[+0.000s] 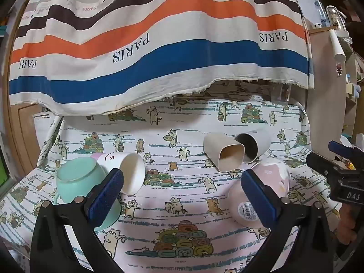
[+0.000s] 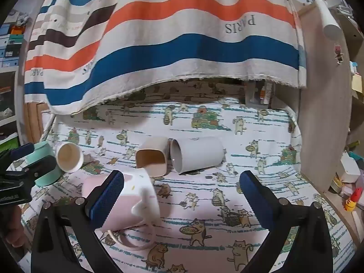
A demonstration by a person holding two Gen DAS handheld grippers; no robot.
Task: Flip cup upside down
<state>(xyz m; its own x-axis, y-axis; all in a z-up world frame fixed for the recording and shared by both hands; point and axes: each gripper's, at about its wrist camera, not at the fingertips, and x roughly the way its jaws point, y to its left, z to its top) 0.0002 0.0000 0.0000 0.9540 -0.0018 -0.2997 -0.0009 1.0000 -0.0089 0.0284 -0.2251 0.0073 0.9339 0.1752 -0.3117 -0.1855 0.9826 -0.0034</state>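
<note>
Several cups lie on a cat-print tablecloth (image 1: 182,207). A mint green cup (image 1: 77,179) rests tipped at the left, behind my left gripper's left finger. A white paper cup (image 1: 127,173) lies on its side next to it. A pink mug (image 1: 266,182) with a barcode label lies tipped beside the right finger. A beige square cup (image 1: 224,152) and a grey round cup (image 1: 252,145) lie on their sides further back. My left gripper (image 1: 182,195) is open and empty. My right gripper (image 2: 182,195) is open; the pink mug (image 2: 134,202) lies by its left finger.
A striped "PARIS" cloth (image 1: 159,45) hangs over the back of the table. A wooden shelf panel (image 1: 327,91) stands at the right. The right gripper's body (image 1: 336,173) shows at the right edge of the left wrist view. Small clutter (image 2: 350,198) sits at the table's right side.
</note>
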